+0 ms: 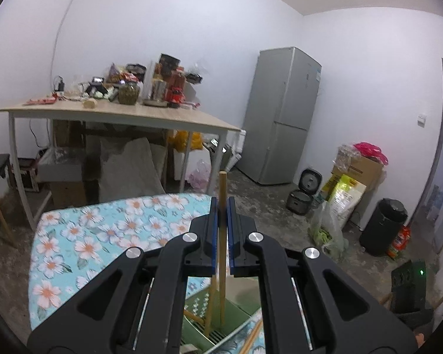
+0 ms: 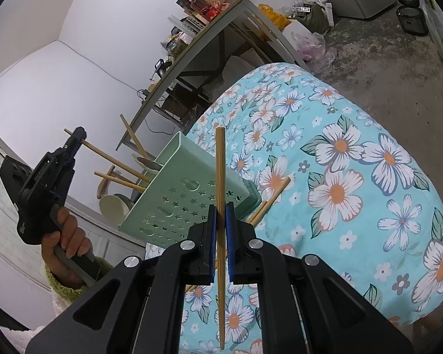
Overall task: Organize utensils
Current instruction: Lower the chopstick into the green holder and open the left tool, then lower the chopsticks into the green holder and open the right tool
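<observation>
My flowered table [image 2: 354, 177] carries the green holder [image 2: 189, 194] at ten o'clock of my right gripper [image 2: 220, 215], clamped on a chopstick [image 2: 220, 159]. My left gripper [image 1: 221, 209] pinches another chopstick [image 1: 222, 185] above the holder's slots; loose chopsticks [image 2: 268, 203] lie beside it.

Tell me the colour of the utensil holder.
Pale green holder, with star-shaped cut-outs; clearest in the right wrist view.

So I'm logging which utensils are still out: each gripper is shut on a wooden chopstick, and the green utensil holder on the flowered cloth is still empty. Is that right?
Not quite. The green utensil holder isn't empty: the right wrist view shows several chopsticks and a spoon already in it. The rest holds: the left gripper and the right gripper are each shut on a wooden chopstick, and the holder sits on the flowered cloth.
</observation>
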`<state>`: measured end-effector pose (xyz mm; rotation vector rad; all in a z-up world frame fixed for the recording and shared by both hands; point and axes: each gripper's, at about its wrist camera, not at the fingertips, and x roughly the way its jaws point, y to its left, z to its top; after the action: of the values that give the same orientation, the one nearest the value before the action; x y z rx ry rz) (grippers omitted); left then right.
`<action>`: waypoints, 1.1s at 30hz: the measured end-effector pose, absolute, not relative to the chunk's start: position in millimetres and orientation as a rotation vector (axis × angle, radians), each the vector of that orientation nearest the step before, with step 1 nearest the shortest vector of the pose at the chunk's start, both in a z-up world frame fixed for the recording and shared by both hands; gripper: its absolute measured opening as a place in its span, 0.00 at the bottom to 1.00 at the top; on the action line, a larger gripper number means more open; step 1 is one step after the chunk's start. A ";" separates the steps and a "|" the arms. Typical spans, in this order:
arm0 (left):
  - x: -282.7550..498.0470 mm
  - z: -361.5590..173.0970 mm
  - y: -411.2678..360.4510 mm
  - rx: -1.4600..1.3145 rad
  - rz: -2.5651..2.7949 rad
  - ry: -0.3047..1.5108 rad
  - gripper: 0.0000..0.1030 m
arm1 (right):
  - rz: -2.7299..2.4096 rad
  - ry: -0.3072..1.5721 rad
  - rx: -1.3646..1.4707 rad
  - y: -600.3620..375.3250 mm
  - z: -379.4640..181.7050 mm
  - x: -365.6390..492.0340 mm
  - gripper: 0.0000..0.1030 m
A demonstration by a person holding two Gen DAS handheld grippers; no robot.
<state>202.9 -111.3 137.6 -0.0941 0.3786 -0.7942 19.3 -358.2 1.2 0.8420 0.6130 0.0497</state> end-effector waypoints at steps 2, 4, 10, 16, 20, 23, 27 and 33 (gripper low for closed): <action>200.5 134.7 -111.0 -0.093 -0.800 0.386 0.10 | 0.047 0.613 0.841 -358.3 1.6 18.9 0.06; 196.6 132.9 -107.1 -0.091 -0.802 0.385 0.25 | 0.045 0.612 0.837 -358.2 2.4 18.1 0.06; 182.1 138.6 -94.1 -0.107 -0.829 0.370 0.38 | 0.043 0.599 0.810 -354.9 11.9 16.3 0.06; 166.3 146.1 -76.6 -0.124 -0.835 0.337 0.45 | 0.048 0.570 0.757 -349.7 31.4 16.3 0.06; 157.0 147.0 -63.0 -0.142 -0.831 0.322 0.48 | 0.059 0.539 0.711 -344.5 50.6 18.3 0.06; 151.0 144.7 -53.0 -0.145 -0.822 0.318 0.51 | 0.073 0.500 0.661 -338.2 71.9 20.0 0.06; 143.5 137.0 -35.4 -0.145 -0.812 0.325 0.57 | 0.088 0.423 0.567 -328.6 110.5 22.9 0.06; 134.9 120.3 -6.4 -0.135 -0.777 0.349 0.68 | 0.125 0.311 0.439 -312.2 165.2 30.6 0.06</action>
<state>134.9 -6.4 120.3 -0.1350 0.3494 -0.7772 30.6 -312.2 165.2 0.4386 0.3106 0.1246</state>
